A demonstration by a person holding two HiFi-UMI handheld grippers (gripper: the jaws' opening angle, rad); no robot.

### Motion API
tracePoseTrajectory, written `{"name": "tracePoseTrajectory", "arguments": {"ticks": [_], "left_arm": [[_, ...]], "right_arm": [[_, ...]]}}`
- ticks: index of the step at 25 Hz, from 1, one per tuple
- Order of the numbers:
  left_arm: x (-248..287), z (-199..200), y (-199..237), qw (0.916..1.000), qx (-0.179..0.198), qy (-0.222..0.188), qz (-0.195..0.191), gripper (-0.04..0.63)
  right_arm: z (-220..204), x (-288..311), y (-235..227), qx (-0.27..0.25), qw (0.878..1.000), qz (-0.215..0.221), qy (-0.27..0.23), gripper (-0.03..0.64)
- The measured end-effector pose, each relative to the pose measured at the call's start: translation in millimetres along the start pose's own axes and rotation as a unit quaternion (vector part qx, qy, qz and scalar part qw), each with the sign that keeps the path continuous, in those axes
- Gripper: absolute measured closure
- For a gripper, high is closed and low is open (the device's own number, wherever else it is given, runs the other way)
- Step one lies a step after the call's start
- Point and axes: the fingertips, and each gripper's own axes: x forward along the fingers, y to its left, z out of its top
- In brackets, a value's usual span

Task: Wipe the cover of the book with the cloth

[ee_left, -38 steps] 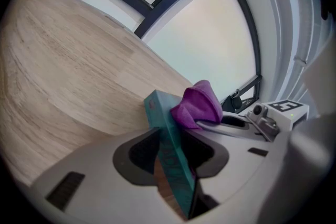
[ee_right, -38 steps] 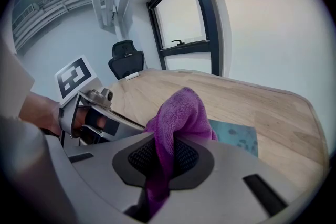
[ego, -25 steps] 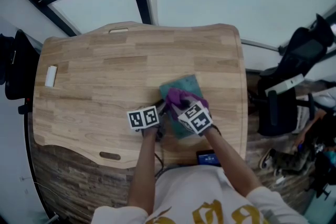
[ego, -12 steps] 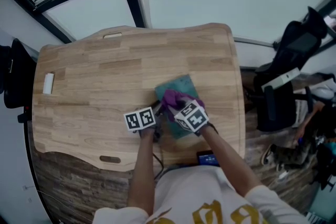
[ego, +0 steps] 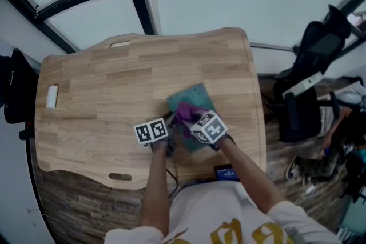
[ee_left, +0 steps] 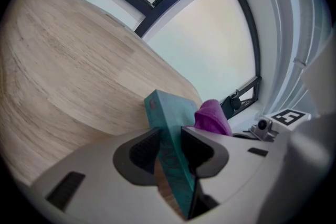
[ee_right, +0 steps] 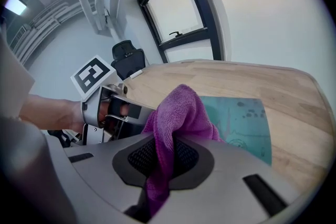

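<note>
Cloth [ee_right: 181, 113] and right tongs [ee_right: 163, 160] look to have drawn back a little toward me along the cover since a second ago. That leaves more bare teal at the far end, while the book [ee_left: 167, 113] seems to have kept its place on the desk [ego: 103, 88].

Starting at the right tongs, the jaws are pinched narrow on a fold of the purple cloth. The cloth bunches up out of them and drapes forward onto the cover. Just beside them, the left tongs [ee_left: 169, 150] are clamped on the near left edge of the book, one jaw on each face, and I judge they are pinning it for the wipe.

From there the book runs roughly straight away from me, with its long axis pointing toward the far side of the desk. It sits right of centre on the wood, nearer my edge than the far one.

What matters for the next stroke is that the unwiped stretch of cover lies directly ahead of the right tongs, beyond the cloth and along that long axis. I'd say the right hand is the one placed to push forward over it while the left holds the near edge steady.
</note>
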Motion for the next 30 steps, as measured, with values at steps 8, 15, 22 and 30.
{"name": "tracePoseTrajectory", "arguments": {"ticks": [8,15,22,30], "left_arm": [[1,1,1,1.0,0.003,-0.002,0.003,0.466],[0,1,2,1.0,-0.003,0.001,-0.002,0.466],[1,3,1,1.0,0.0,-0.002,0.0,0.465],[0,3,2,0.9998,0.012,-0.011,0.008,0.466]], "right_arm": [[-12,-4,13,0.01,1.0,0.02,0.014,0.584],[-24,-6,25,0.032,0.998,0.04,0.031,0.584],[-26,-9,27,0.04,0.997,0.052,0.037,0.584],[-31,-6,36,0.058,0.99,0.111,0.067,0.584]]}}
